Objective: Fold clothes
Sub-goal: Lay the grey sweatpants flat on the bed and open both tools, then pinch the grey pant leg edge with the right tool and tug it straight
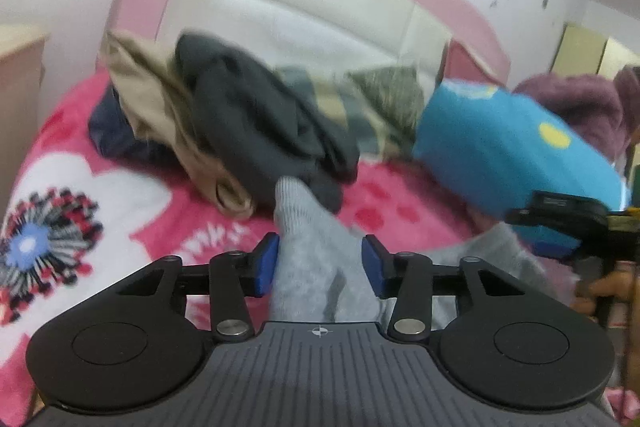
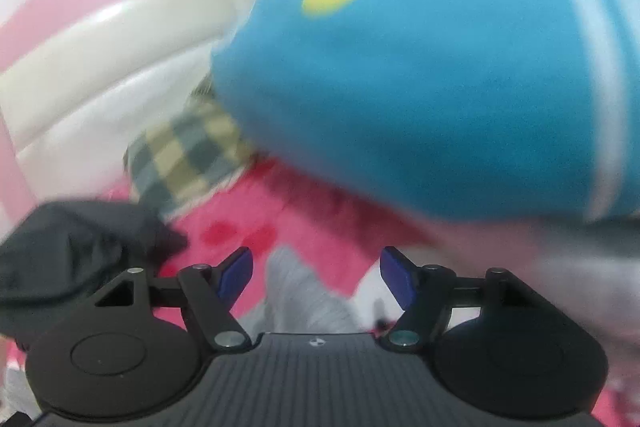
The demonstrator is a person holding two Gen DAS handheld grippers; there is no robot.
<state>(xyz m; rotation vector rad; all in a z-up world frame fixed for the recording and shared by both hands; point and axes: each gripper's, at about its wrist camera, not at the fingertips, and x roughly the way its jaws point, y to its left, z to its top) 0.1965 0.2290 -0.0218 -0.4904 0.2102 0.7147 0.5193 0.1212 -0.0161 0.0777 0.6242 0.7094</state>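
Grey garment [image 1: 312, 259]: it lies on the pink blanket [image 1: 132, 199] near the bed's near edge, one narrow end reaching toward the pile of clothes; in the right wrist view only a blurred grey tip [image 2: 296, 291] shows.
Left gripper [image 1: 319, 263]: I hold it with the blue pads [image 1: 266, 265] spread, one on each side of the grey fabric; the left pad looks to be against the cloth, though I cannot tell whether either presses it.
Right gripper [image 2: 316, 277]: my pads stand apart with nothing between them but the blanket and the grey tip below; from the left wrist view its black body [image 1: 568, 223] shows at the right edge, just in front of the blue piece.
Clothes pile: a dark grey garment [image 1: 264, 131] lies draped over a tan one [image 1: 160, 115], with a navy piece [image 1: 108, 131] under them, toward the bed's far left by the headboard [image 1: 300, 7].
Checked cloth [image 2: 188, 155]: it sits against the headboard, between the dark pile and the blue piece.
Blue piece [image 2: 420, 79]: bright blue with a yellow spot, at the bed's right side, blurred.
Containers: I see none holding clothes; everything lies loose on the blanket.
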